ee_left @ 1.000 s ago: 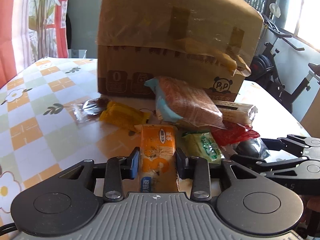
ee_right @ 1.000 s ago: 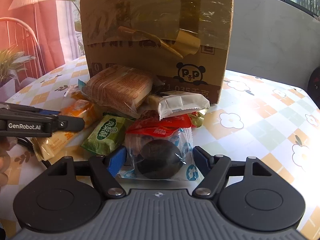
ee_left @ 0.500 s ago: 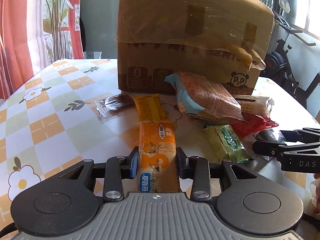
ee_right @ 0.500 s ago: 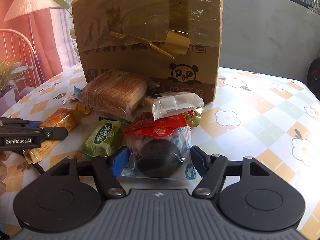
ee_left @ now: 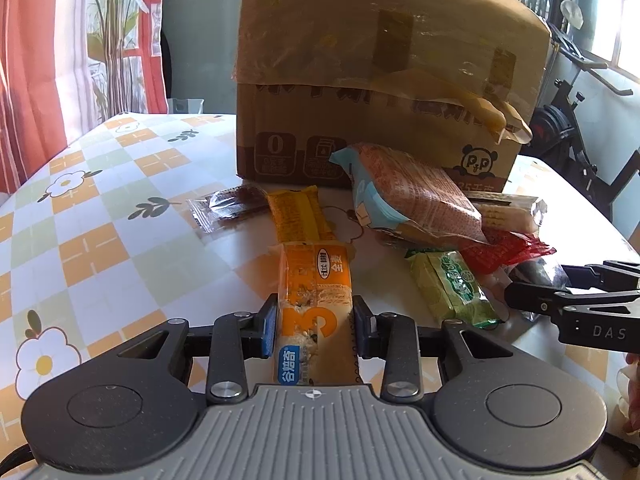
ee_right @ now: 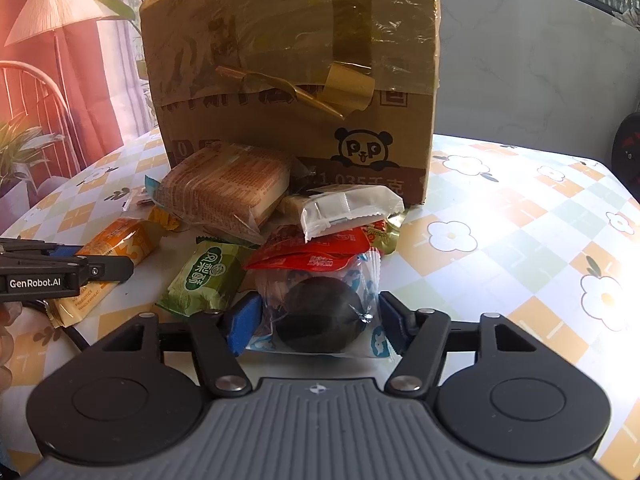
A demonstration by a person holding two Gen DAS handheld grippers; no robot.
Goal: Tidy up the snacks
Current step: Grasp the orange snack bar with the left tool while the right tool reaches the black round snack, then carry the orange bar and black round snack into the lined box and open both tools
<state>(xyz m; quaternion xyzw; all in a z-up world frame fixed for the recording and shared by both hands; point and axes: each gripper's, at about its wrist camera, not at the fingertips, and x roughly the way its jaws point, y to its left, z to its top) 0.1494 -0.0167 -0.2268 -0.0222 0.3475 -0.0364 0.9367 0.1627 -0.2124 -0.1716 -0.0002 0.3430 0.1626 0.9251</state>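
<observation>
Left tongs (ee_left: 315, 326): clamped on orange bar (ee_left: 316, 300).
Right tongs (ee_right: 316, 322): wide, straddling dark cake (ee_right: 320, 318).
Box (ee_right: 296, 80): far, behind pile.

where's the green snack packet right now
In the right wrist view the green snack packet lies on the table left of centre, just left of the dark round cake packet and in front of the bread pack.

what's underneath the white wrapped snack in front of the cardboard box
The white snack packet rests on red packets, with a tan packet tucked under its left end. Whatever lies deeper in the pile is covered.
</observation>
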